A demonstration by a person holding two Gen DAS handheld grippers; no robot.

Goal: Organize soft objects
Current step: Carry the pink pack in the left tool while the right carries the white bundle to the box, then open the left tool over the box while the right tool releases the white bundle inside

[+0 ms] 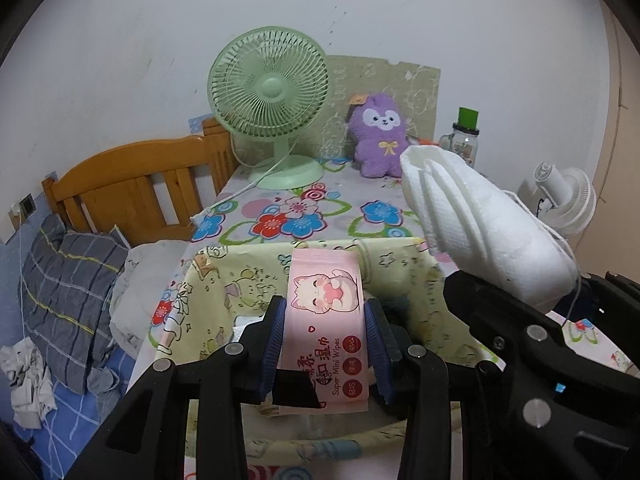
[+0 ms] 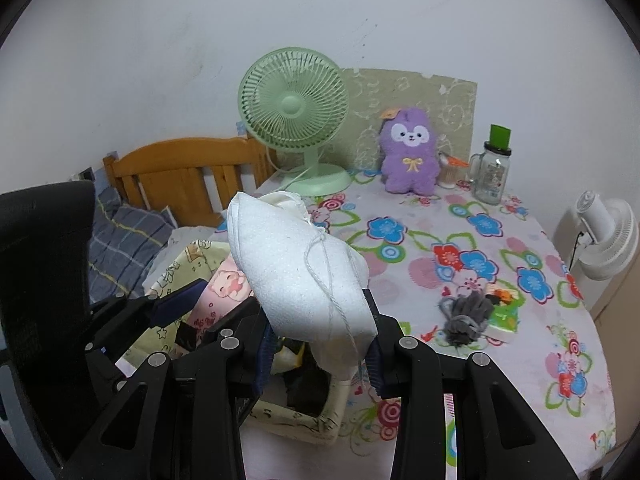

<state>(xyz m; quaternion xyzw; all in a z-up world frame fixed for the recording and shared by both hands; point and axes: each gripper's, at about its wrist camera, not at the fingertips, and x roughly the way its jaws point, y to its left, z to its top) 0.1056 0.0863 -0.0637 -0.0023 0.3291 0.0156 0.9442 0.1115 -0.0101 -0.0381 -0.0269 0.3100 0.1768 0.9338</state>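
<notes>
Your left gripper (image 1: 325,344) is pinching the pink wipes pack (image 1: 325,320) over the yellow fabric bin (image 1: 224,280). Your right gripper (image 2: 320,344) is clamped on the white cloth bundle (image 2: 296,268) above it too. Only the right view catches the grey yarn clump (image 2: 466,314) on the floral tablecloth (image 2: 440,220).

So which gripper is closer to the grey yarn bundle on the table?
Right. The right gripper, shut on the white roll, is just left of the grey yarn bundle; the left gripper, holding the wipes pack, sits farther left.
</notes>
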